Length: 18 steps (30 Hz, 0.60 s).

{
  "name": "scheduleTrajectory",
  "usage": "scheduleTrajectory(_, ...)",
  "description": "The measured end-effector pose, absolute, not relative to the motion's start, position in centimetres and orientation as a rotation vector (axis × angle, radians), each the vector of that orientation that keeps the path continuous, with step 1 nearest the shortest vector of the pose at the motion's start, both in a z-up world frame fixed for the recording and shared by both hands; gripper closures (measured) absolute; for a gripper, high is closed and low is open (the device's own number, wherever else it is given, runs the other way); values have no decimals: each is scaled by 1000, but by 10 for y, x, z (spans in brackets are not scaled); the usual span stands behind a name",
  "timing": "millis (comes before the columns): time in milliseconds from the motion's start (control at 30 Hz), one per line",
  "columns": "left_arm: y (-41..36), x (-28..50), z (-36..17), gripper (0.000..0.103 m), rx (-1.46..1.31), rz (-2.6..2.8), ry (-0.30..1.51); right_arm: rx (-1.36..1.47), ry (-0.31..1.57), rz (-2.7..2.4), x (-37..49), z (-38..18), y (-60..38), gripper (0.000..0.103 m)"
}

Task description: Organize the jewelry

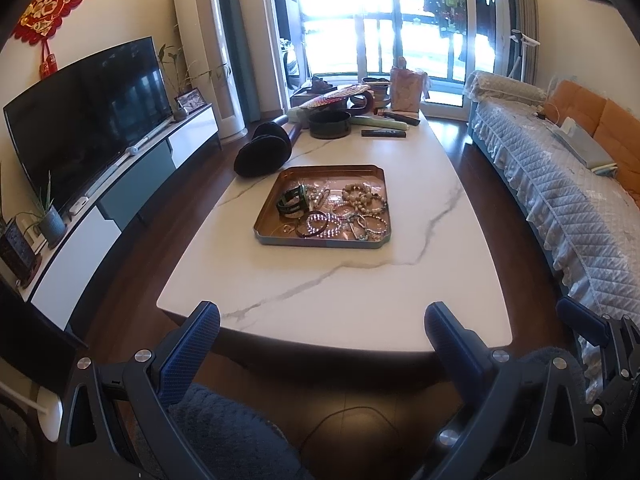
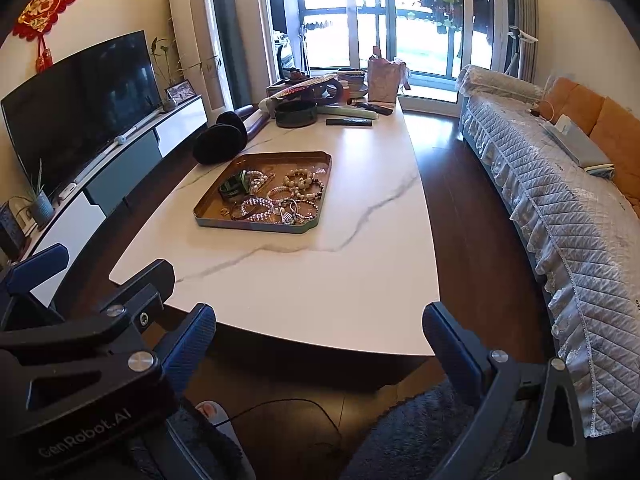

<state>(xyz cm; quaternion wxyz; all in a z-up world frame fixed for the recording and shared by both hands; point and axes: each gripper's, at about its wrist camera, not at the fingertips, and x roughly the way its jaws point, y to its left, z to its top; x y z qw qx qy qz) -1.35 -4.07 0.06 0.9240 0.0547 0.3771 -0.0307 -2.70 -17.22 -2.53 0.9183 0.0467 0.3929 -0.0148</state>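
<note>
A: Jewelry, a heap of beaded bracelets [image 1: 352, 210] [image 2: 286, 196], lay where?
B: In the copper rectangular metal tray [image 1: 320, 242] [image 2: 256, 227] on the white marble surface [image 1: 340, 280] [image 2: 320, 280].
A: The tools?
B: Left tool [image 1: 322, 320] and right tool [image 2: 319, 320] both spread apart, empty.

A wide stretch of bare white marble worktop [image 1: 344, 280] is lying between the near edge and the copper tray [image 1: 320, 240], giving open passage from the front. The tray's raised rim is walling in a tangle of bracelets [image 1: 344, 212]. Bare worktop is running along the tray's right side. At the back left corner of the tray, black earmuffs [image 1: 264, 156] are sitting close. Farther back, a dark round tin [image 1: 330, 124], a woven fan [image 1: 340, 94] and other clutter are crowding the far end.
</note>
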Motion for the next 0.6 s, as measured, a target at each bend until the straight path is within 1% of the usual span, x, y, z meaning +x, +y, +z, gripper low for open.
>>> scheduleTrajectory(600, -38, -7, -8, 1, 114, -52, 787, 99, 817, -20, -21, -28, -170, 0)
